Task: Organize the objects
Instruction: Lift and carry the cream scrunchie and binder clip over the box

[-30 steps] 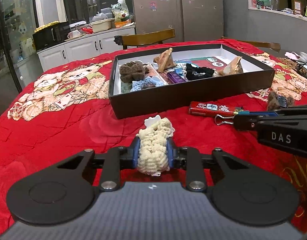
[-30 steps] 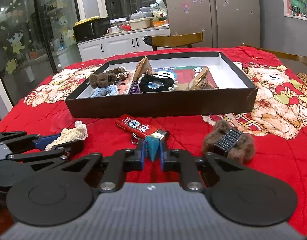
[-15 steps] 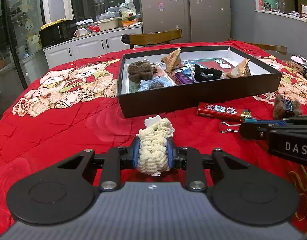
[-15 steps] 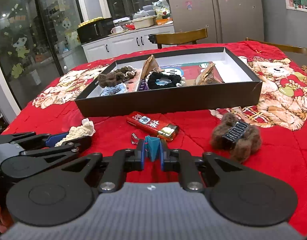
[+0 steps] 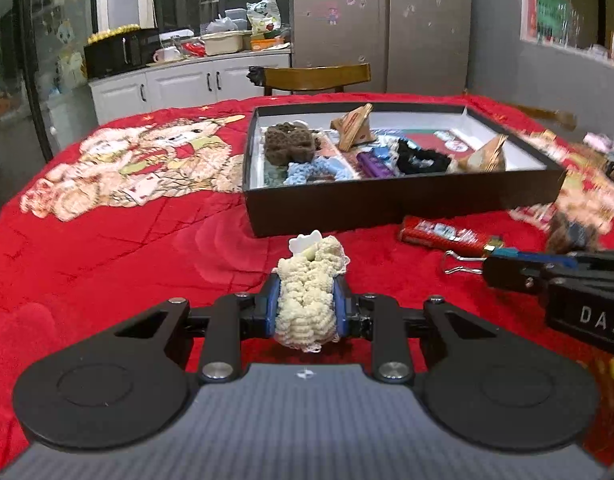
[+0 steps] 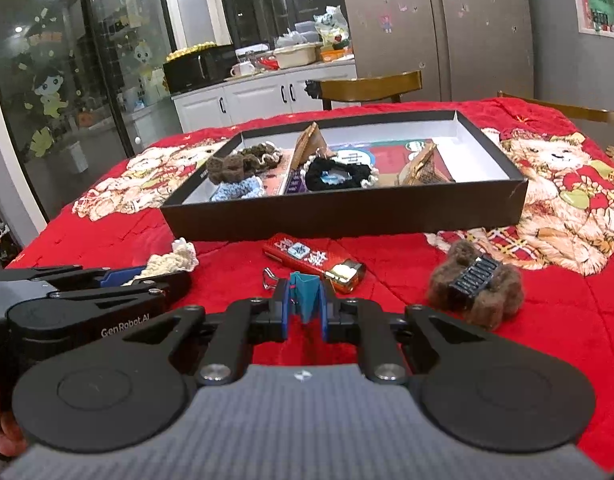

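The cream crocheted scrunchie point(image 5: 307, 300) stays pinched in the left tool point(image 5: 307, 308), held above the red blanket-covered surface point(image 5: 127, 248) short of the black box point(image 5: 387, 204), and the teal binder clip point(image 6: 305, 296) stays clamped in the closed right tool point(image 6: 305, 308). Compared with a second ago, the box sits further right and nearer in the left view, now blurred at its right edge. The red packet point(image 6: 311, 258) and brown furry hair claw point(image 6: 477, 280) lie where they were, in front of the box.
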The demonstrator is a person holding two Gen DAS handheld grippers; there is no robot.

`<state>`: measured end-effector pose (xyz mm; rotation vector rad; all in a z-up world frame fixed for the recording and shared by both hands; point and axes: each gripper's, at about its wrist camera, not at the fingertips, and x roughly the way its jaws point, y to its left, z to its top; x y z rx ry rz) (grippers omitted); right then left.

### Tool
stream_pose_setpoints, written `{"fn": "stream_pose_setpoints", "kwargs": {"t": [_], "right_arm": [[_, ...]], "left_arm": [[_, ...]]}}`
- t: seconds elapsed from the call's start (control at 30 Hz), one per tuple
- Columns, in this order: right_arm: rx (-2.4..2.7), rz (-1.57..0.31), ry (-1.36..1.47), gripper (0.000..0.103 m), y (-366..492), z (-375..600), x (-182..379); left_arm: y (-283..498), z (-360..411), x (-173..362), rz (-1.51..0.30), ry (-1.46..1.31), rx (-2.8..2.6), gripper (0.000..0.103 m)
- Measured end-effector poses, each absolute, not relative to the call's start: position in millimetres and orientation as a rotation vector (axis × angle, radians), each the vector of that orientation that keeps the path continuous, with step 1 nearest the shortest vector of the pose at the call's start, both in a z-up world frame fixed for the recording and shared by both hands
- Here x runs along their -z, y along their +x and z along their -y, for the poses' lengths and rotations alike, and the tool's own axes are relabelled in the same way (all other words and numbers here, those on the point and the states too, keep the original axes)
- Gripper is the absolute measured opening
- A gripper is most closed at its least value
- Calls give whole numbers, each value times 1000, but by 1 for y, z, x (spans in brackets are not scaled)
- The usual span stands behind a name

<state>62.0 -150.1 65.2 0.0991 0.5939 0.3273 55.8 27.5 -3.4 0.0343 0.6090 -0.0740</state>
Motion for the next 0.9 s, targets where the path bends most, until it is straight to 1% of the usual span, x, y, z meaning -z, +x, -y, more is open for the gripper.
{"fn": "stream_pose_setpoints", "kwargs": {"t": [0.33, 0.5, 0.6, 0.77, 0.9], "right_arm": [[-341, -581, 119, 17, 59, 150, -69], [-323, -551, 160, 17, 59, 157, -79], [-313, -537, 194, 17, 61, 163, -88], [-318, -527, 246, 17, 71, 175, -112], [-305, -500, 260, 17, 77, 186, -135]], "left_arm": [[57, -35, -2, -588, -21, 74, 31], [56, -39, -9, -548, -38, 67, 31], [52, -36, -18, -494, -15, 62, 31], [53, -27, -38, -456, -1, 63, 31], [59, -20, -58, -473, -6, 140, 31]]}}
